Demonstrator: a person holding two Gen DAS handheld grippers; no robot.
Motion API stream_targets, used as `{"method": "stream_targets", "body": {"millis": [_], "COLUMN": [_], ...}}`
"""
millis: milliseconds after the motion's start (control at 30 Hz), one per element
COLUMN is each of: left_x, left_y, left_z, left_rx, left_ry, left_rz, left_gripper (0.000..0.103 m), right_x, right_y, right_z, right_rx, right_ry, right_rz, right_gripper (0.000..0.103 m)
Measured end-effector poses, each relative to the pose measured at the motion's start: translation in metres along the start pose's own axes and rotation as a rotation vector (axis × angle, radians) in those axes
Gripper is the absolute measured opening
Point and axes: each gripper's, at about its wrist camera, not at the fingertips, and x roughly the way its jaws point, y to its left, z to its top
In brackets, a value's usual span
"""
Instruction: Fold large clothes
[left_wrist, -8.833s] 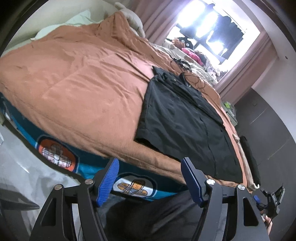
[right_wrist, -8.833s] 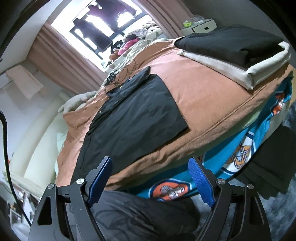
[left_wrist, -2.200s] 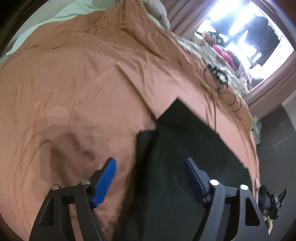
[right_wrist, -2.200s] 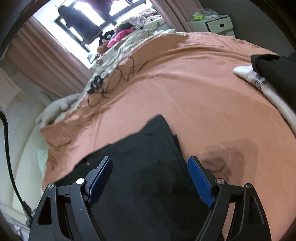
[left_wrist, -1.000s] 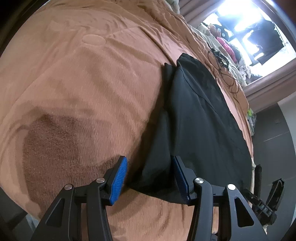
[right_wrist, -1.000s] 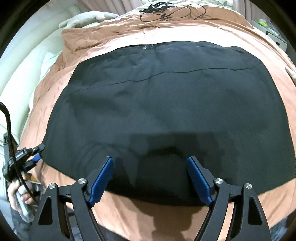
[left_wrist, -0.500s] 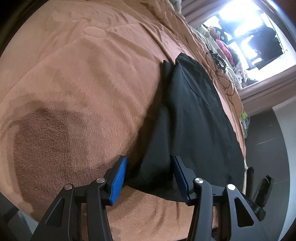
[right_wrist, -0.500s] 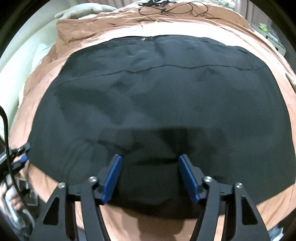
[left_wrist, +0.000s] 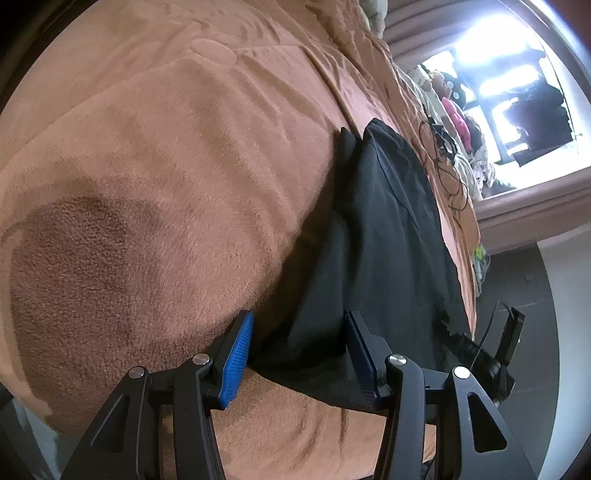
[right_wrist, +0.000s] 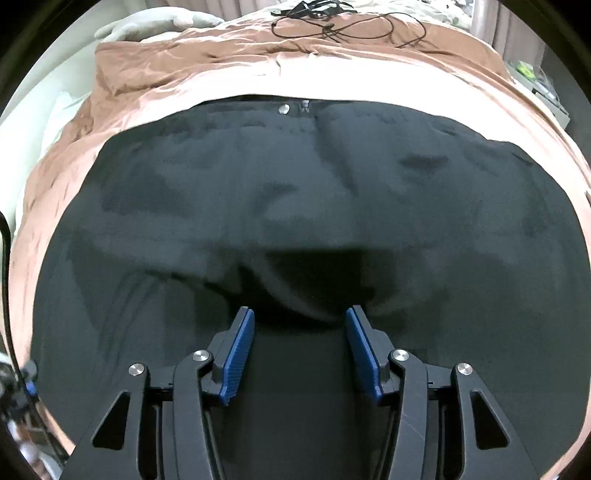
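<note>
A large black garment (left_wrist: 388, 221) lies spread on a brown blanket (left_wrist: 147, 184), its metal button (right_wrist: 284, 108) at the far edge. My left gripper (left_wrist: 297, 321) is pressed down at the garment's near left corner. The cloth edge sits between its blue pads, and the jaws stand half apart with no clear squeeze. My right gripper (right_wrist: 299, 314) is low over the middle of the black garment (right_wrist: 295, 184). Its jaws are closing, and a ridge of cloth bunches up just ahead of the fingertips, which do not pinch it.
Black cables (right_wrist: 332, 26) lie on the blanket (right_wrist: 332, 74) beyond the garment. A pale pillow (right_wrist: 166, 22) is at the far left. A bright window (left_wrist: 517, 92) with clothes piled beneath it is beyond the bed. The bed's near edge runs just under the left gripper.
The right gripper moved forward and lower over the garment and its jaws narrowed; the cloth rucked up ahead of it. The left gripper stayed at the corner, rolling slightly.
</note>
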Motion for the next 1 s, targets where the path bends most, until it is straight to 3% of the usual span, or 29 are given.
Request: {"method": "stream_targets", "body": {"millis": [300,533,700,1000], "left_x": [-0.001,-0.006,-0.006,-0.015], "left_y": [0.002,0.009,0.014,0.024], "left_z": [0.001,-0.004,-0.001,-0.011], "left_rx": [-0.046,-0.109,-0.152,-0.208], "left_ry": [-0.011,-0.043,-0.032,0.009], "left_rz": [-0.011,-0.024,-0.046,-0.109], "left_gripper": [0.053,0.053,0.054,0.054], "right_x": [0.024,0.041,0.052,0.054], "right_y": [-0.008,-0.023,-0.029,-0.03], "right_z": [0.048,0.076,0.093,0.111], "right_rx": [0.061,0.132,0.169,0.157], "right_ry": [-0.01,-0.019,-0.025,-0.047], "right_rz": [0.042,0.13,0.153,0.158], "right_gripper": [0.048,0.043,0.034,0.032]}}
